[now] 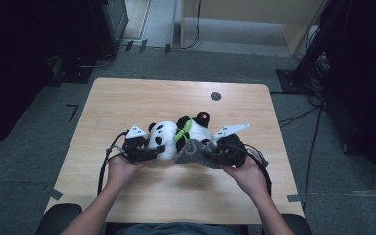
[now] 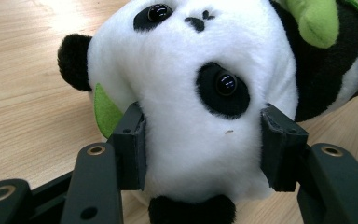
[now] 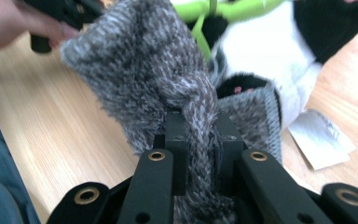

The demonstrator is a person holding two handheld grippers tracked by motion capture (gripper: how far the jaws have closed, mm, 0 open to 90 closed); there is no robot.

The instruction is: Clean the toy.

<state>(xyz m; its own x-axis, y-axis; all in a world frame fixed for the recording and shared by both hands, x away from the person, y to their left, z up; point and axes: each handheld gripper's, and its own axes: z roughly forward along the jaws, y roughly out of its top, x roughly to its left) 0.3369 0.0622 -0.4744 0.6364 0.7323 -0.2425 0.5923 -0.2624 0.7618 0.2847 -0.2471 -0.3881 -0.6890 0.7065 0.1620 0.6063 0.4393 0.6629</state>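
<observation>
The left hand-held gripper (image 2: 203, 144) clamps the black-and-white plush panda's (image 2: 191, 93) head at table centre while the right hand-held gripper (image 3: 200, 154), closed on the grey knitted garment (image 3: 168, 79), has only its lower body covered.

The high view is dim: only the wooden table (image 1: 127, 103) catches light, while the floor and corners sink into near black. The left gripper view is bright and sharp, with pale glare on the wood at top left. The right gripper view is well lit, but its far background is soft and blurred.
</observation>
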